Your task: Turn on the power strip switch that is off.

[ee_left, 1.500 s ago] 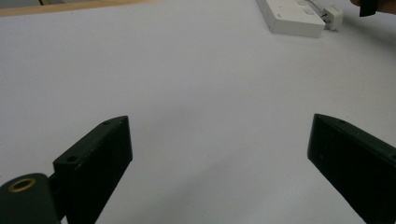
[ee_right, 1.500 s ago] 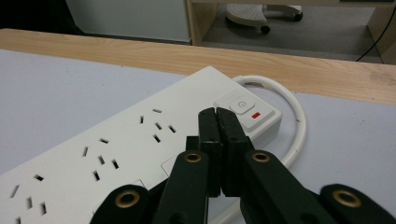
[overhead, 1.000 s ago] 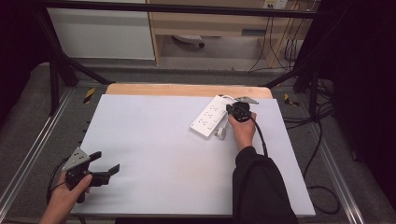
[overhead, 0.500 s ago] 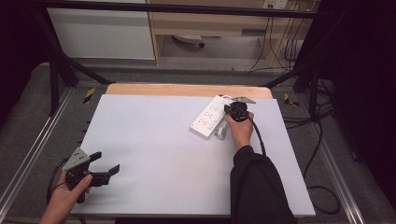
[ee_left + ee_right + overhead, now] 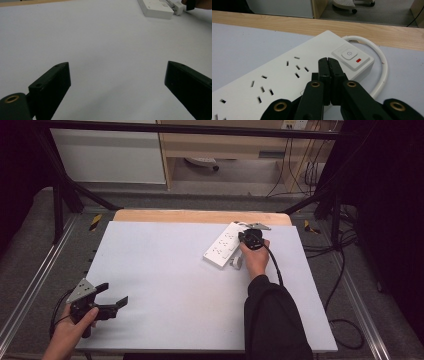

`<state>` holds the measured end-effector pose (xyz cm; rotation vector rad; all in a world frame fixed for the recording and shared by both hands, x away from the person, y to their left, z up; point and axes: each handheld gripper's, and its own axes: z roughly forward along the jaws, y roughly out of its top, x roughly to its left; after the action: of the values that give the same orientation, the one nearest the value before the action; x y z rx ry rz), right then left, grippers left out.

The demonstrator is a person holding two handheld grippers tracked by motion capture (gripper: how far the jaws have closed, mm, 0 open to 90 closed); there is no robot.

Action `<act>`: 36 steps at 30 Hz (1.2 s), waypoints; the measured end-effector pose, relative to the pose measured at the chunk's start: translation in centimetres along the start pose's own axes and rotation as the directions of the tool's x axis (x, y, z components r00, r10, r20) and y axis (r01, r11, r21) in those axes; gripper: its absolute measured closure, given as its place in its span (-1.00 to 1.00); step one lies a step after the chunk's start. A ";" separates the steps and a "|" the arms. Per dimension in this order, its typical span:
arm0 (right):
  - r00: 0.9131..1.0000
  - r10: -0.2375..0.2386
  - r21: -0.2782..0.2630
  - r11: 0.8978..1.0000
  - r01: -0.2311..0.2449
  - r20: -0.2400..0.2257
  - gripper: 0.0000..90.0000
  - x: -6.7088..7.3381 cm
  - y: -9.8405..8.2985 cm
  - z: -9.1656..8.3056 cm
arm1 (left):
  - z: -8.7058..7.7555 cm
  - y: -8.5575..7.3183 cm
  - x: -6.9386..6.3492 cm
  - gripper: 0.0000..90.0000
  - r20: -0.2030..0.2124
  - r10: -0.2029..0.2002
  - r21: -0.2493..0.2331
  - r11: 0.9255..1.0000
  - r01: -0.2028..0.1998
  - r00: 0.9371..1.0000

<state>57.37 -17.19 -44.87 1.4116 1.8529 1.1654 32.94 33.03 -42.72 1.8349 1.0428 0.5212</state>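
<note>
While your right gripper (image 5: 328,61) hovered with its jaws pressed together and empty over the white power strip (image 5: 223,245), its tips sat just short of the power button (image 5: 348,54). The strip lay upper right of centre in the high view. Your left gripper (image 5: 111,297), lower left, stood wide open, holding nothing.

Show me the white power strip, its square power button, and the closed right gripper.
white power strip (image 5: 274,80), right gripper view, on its socketed top face.
square power button (image 5: 349,54), right gripper view, on the button's centre.
right gripper (image 5: 328,62), right gripper view, where the shut black jaws' tips meet.
</note>
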 end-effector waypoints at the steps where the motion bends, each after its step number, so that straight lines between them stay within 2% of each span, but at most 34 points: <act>1: 1.000 -0.001 -0.001 1.000 0.001 0.001 1.00 0.0 0.0 0.0 | 0.0 0.0 0.0 -0.85 0.000 0.001 0.000 1.000 -0.001 1.000; 18: 1.000 -0.031 -0.005 1.000 0.031 0.003 1.00 0.2 -0.1 0.0 | 0.0 0.0 -0.1 -0.85 0.007 0.000 0.004 1.000 0.000 1.000; 36: 1.000 -0.023 -0.009 1.000 0.023 0.003 1.00 0.2 -0.2 0.0 | 0.1 0.0 -0.1 -0.85 0.011 0.001 0.008 1.000 -0.001 1.000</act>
<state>57.25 -17.04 -45.03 1.3831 1.8548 1.1584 32.92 32.89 -42.78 1.8438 1.0379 0.5075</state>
